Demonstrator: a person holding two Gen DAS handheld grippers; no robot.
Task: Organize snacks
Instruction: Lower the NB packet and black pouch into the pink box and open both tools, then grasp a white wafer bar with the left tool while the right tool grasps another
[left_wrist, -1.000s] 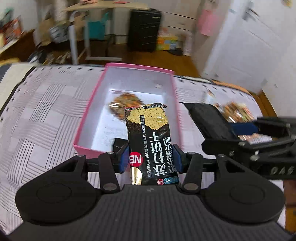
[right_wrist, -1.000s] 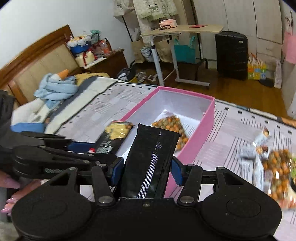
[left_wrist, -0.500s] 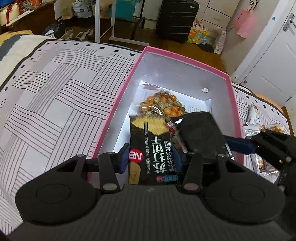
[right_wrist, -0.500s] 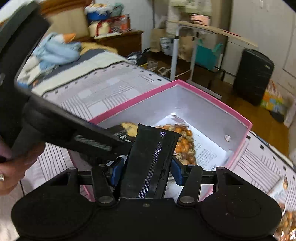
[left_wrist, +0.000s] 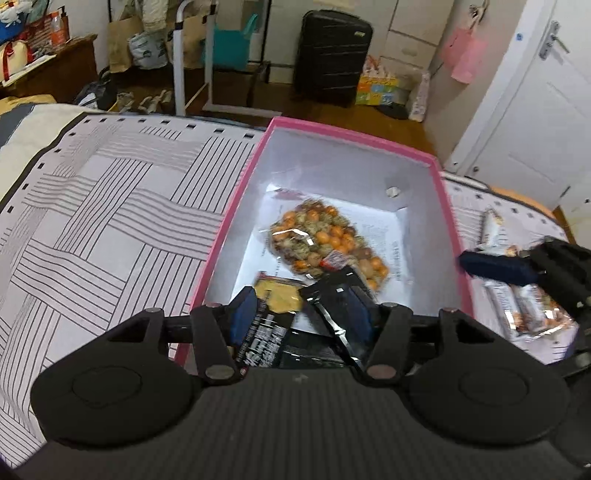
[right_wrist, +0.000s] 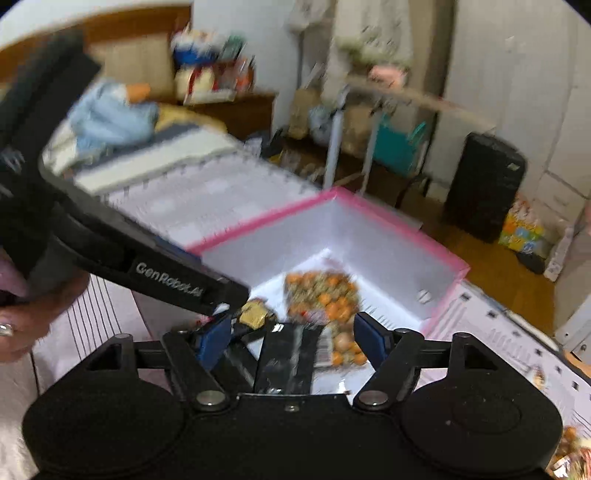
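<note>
Now both hand-held grippers (left_wrist: 299, 314) (right_wrist: 291, 338) have just opened, dropping black packets (right_wrist: 284, 362) into the pink box (left_wrist: 369, 142).

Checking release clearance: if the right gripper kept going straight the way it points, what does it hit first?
Probably the black packet lying loose between the right gripper's just-opened jaws, then the bag of nuts on the pink box floor. Depth is blurred.
</note>
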